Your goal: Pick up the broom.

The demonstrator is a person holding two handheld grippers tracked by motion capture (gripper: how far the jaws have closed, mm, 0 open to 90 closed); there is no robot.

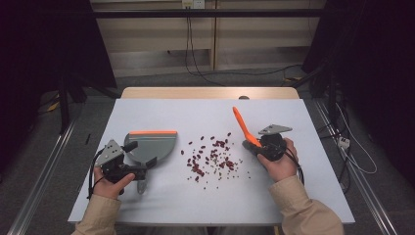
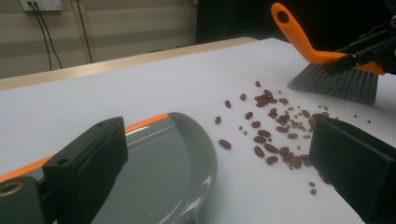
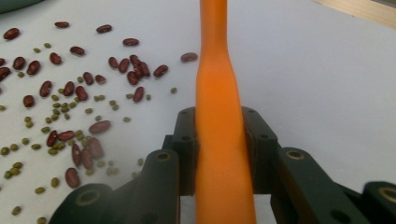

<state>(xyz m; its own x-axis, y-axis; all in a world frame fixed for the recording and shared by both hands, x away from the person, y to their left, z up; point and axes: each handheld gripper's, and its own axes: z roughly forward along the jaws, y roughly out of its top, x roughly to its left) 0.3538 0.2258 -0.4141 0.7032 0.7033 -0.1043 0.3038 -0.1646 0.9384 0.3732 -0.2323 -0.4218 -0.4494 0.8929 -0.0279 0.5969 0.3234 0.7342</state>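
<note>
At a white table (image 1: 147, 117), my right gripper (image 1: 259, 145) is clamped on the orange handle of a small brush (image 1: 243, 128) — in the right gripper view the handle (image 3: 219, 121) runs straight up between my two black jaws, both pressed against its sides. The left gripper view shows the brush's dark bristles (image 2: 336, 84) at the right edge of the spill, their tips at or just above the tabletop, the handle slanting up and away.

My left gripper (image 1: 139, 169) sits at the near edge of a grey dustpan (image 1: 151, 144) with an orange lip, which lies flat on the table to the left of the spill. In the left gripper view my jaws stand wide apart, the pan (image 2: 154, 172) under the left one and partly in the gap between them; whether they touch it I cannot tell.

Between pan and brush lies a scatter of dark red beans (image 1: 215, 154) mixed with small green ones (image 3: 28, 144) — loose on the tabletop, none in the pan.
</note>
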